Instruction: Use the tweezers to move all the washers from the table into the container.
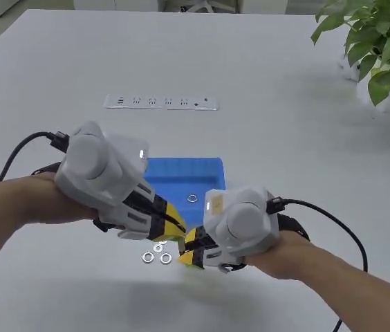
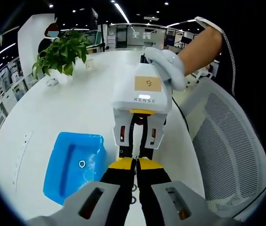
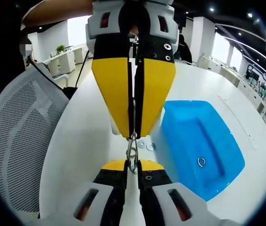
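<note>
Both grippers are nose to nose at the near edge of the blue container (image 1: 181, 173). The left gripper (image 2: 136, 165) has its jaws squeezed on the tweezers (image 3: 132, 153), and the right gripper (image 3: 133, 165) pinches their other end. One washer (image 1: 192, 198) sits in the container. Three loose washers (image 1: 148, 257) lie on the counter (image 1: 285, 138) right by the jaws.

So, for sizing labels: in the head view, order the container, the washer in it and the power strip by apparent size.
Container, partly hidden
power strip, wider but thinner and farther, so unsure
washer, clearly smallest
</note>
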Demonstrator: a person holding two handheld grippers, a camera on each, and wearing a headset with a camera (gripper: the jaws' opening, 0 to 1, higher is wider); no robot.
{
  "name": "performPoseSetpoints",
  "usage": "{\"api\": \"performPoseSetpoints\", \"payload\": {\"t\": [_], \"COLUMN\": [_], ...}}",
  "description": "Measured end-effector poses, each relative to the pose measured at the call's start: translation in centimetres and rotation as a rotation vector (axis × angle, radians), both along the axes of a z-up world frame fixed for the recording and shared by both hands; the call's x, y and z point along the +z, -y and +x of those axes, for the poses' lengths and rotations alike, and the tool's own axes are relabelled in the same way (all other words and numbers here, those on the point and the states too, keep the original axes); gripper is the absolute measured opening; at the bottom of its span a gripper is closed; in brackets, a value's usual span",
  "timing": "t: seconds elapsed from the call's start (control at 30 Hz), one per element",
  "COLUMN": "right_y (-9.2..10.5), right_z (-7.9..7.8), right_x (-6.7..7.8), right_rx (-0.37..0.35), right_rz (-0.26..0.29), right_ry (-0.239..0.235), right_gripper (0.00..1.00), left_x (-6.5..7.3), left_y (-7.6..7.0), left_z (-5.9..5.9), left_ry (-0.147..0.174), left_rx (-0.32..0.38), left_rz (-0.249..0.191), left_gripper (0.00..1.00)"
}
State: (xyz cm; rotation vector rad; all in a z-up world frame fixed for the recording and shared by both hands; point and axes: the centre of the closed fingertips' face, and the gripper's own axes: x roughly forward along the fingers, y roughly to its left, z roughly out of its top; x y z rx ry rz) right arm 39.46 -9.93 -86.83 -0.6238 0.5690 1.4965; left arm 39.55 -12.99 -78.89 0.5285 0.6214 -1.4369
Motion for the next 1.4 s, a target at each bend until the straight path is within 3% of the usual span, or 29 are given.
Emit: {"api": "performPoseSetpoints", "payload": {"t": [0.5,1.03,1.4], "right_y": [0.1,0.1,0.1], "right_z": [-0.2,-0.2,0.4], "right_x": [0.2,2.0,3.7], "right_rx": [0.009,0.014,0.012], "right_rz": [-0.009,0.000,0.006], "right_ry": [0.007,0.021,0.043], "right_gripper": [0.09,0.09,0.09], "left_x": [0.2,2.0,3.7], "left_y": [0.1,0.0,0.1], "left_z": [-0.2,-0.3,0.0], "left_ry": [0.002,0.012,0.038], "left_rx": [-0.002,0.001,-0.011], "left_rz": [0.007,0.004,0.012], "left_gripper": [0.05,0.05,0.05]}}
